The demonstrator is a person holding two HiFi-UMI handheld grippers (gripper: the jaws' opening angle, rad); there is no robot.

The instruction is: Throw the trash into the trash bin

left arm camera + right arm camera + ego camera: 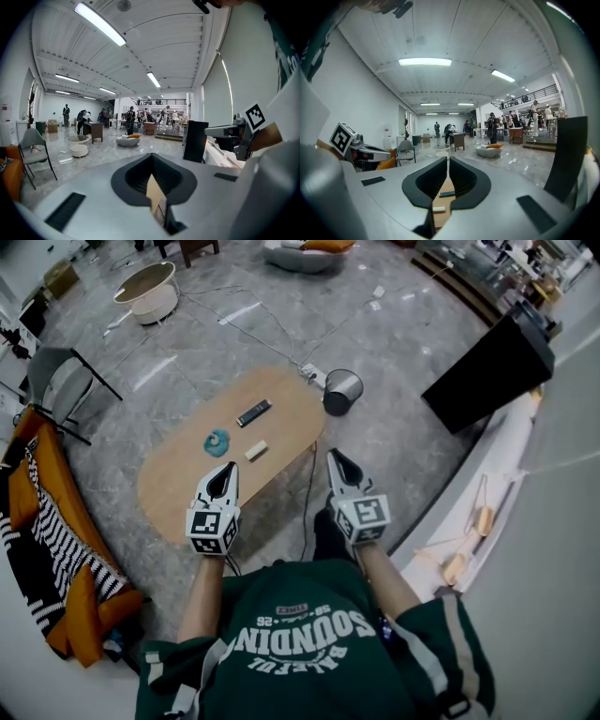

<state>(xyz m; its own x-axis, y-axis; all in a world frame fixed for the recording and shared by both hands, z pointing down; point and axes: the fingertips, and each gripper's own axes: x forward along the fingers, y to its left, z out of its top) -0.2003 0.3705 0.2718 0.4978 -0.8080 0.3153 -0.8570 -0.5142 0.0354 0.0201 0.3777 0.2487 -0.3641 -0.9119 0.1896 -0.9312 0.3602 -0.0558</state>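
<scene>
Presently: wide grey floor [394,352]; person stands at near long edge of oval wood table [178,498]. Orange sofa [66,512] w/ striped throw sits at table's 8 o'clock. Black panel [487,371] stands at 2 o'clock, well apart.

Trash bin [342,392], dark and open-topped, stands on the floor just off table's far end, approx 1 o'clock from table centre. Judged near enough that a pick off the tabletop needs only a short carry.

Left gripper [231,468] is over table's near edge, at 6 o'clock of the tabletop items. Right gripper [333,456] is off table's right side, over floor, at 4 o'clock. Both claws are pressed together, tips meeting, nothing pinched. Each gripper's own view shows only table wood through the slit behind the tips. Both are aimed out across the table, prob. an approach posture and not yet a grasp.

Tabletop items, none touching:
- Black remote [253,412] lies toward the far end.
- Teal crumpled wad [217,441] lies at remote's 8 o'clock.
- Small cream block [255,451] lies at remote's 6 o'clock, near wad's 4 o'clock.

Wad & block read as the trash (judgement); remote likely stays. Neither is in the bin yet.

Next move calls for claws to spread before closing on either. Wad looks soft and should squash in a grip. Block is small and low, so it needs a flat approach.
</scene>
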